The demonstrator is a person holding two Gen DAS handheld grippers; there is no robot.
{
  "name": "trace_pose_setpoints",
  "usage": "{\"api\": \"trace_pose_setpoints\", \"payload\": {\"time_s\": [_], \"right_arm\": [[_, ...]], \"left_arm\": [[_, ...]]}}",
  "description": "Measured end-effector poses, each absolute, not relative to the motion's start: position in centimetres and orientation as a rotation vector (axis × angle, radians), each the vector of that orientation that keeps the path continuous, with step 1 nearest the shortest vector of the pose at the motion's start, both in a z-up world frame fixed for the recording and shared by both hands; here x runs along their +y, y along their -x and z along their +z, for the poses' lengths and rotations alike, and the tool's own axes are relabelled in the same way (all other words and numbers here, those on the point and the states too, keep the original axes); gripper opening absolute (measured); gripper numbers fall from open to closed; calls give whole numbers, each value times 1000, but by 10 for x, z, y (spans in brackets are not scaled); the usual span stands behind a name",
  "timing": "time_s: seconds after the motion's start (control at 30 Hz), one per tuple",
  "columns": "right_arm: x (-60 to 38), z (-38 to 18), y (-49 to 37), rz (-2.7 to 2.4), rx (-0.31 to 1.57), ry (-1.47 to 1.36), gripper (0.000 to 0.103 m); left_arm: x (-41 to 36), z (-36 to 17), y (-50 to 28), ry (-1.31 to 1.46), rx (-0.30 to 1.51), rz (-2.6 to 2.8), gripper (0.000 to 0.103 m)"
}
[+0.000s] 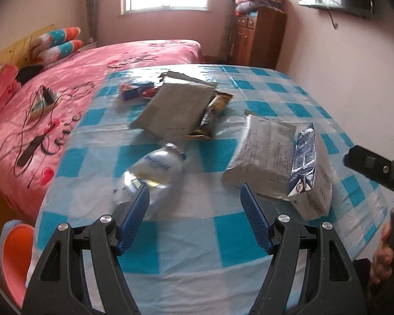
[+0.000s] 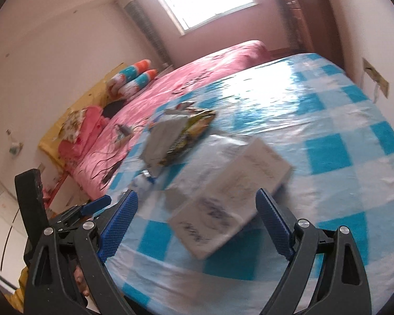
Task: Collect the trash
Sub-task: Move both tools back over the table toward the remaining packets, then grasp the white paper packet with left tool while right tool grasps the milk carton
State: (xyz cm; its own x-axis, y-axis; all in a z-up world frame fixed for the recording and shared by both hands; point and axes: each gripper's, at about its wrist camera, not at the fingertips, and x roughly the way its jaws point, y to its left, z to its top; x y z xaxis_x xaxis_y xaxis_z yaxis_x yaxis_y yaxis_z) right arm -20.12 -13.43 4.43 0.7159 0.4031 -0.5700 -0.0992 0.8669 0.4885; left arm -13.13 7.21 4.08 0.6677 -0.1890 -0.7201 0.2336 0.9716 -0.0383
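Trash lies on a table with a blue and white checked cloth. A clear plastic bottle lies on its side just ahead of my left gripper, which is open and empty. A grey mailer bag lies farther back over a dark snack wrapper. A white mailer bag with a blue foil pack on it lies to the right. My right gripper is open and empty above the white mailer. The grey bag and a yellow-green wrapper lie beyond.
A small red and blue packet lies at the table's far left. A bed with a pink cover stands left of the table, with cables and a small device on it. A wooden cabinet stands at the back. An orange chair is at the lower left.
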Motion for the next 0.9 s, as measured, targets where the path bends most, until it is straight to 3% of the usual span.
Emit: {"api": "trace_pose_setpoints", "payload": {"time_s": [0.9], "right_arm": [[-201,22,203,154,753,-526,90]], "left_arm": [[-39,14,122,-200,844,-417,72]]}}
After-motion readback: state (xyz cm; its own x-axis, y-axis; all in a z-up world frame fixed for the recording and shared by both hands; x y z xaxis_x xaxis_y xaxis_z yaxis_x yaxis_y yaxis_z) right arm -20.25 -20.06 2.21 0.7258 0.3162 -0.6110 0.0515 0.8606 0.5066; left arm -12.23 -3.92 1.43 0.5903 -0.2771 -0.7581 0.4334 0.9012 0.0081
